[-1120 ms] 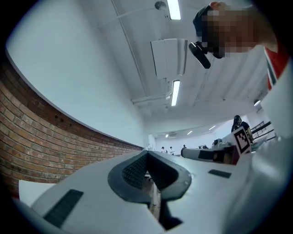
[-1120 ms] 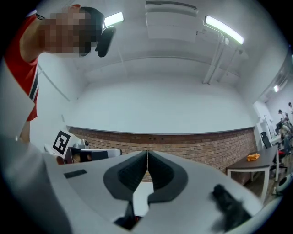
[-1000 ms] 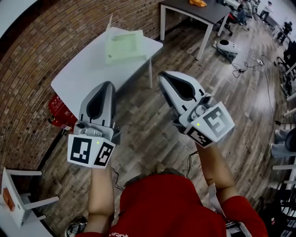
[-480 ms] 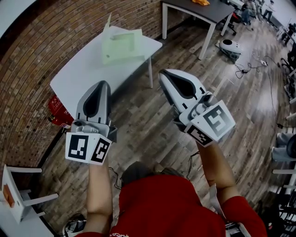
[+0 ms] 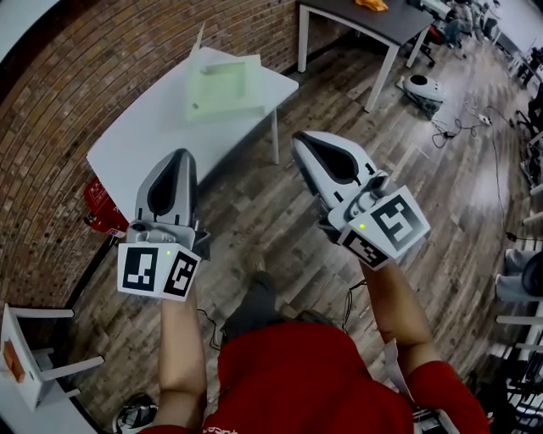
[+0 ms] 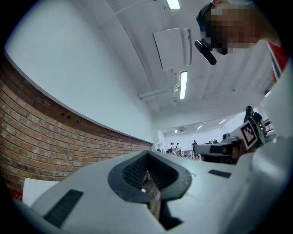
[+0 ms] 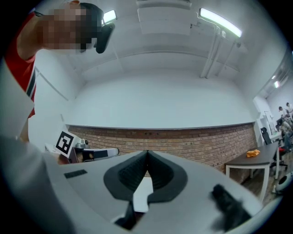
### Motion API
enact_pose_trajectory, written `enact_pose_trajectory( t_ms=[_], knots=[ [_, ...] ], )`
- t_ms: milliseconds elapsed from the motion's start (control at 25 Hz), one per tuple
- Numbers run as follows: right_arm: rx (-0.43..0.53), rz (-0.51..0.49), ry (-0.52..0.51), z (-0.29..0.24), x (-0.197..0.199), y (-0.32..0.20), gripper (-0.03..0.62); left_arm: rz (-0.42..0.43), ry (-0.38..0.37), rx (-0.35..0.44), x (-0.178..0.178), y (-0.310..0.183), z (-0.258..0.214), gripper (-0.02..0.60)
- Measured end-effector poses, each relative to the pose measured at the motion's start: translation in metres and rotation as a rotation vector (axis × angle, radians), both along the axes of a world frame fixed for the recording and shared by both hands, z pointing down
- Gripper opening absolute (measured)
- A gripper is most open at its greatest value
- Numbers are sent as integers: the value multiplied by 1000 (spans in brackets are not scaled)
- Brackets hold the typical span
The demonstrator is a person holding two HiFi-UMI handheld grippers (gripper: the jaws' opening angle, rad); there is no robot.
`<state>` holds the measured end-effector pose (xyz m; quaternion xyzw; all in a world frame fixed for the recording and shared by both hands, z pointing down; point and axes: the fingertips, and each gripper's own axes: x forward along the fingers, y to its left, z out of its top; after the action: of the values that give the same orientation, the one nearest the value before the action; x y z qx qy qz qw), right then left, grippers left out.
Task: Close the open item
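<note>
A pale green box (image 5: 224,85) with its flap raised lies on the far end of a white table (image 5: 148,136) in the head view. My left gripper (image 5: 174,158) is held up over the table's near edge, jaws shut and empty. My right gripper (image 5: 303,141) hangs over the wooden floor to the right of the table, also shut with nothing in it. Both point toward the brick wall. In the left gripper view the left gripper (image 6: 146,155) shows closed tips; the right gripper view shows the right gripper (image 7: 146,155) closed, with the white table (image 7: 143,192) behind it.
A red object (image 5: 103,208) sits on the floor by the brick wall (image 5: 76,76). A dark table (image 5: 365,21) stands at the back right, and a robot vacuum (image 5: 417,85) and cables lie on the floor. A white chair (image 5: 34,364) is at the lower left.
My left gripper has shifted slightly left and toward the table. The right gripper has barely moved. Both stay shut.
</note>
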<state>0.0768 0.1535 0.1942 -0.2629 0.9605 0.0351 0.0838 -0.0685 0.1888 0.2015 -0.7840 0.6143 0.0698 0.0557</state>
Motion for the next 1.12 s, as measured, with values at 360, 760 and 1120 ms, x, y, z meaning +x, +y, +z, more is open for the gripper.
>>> enact_pose_trajectory(
  t_ms=[360,760,1120],
  knots=[
    [-15,-2,15,10,-25,-58,31,-18,-16,-2,-29,-61,6,12],
    [-27,5,30,13,-83,-133,31,-38,-47,-27,-85,-139,19,12],
    [-47,42,56,21,-119,-198,32,-40,-73,-46,-119,-205,35,12]
  ],
)
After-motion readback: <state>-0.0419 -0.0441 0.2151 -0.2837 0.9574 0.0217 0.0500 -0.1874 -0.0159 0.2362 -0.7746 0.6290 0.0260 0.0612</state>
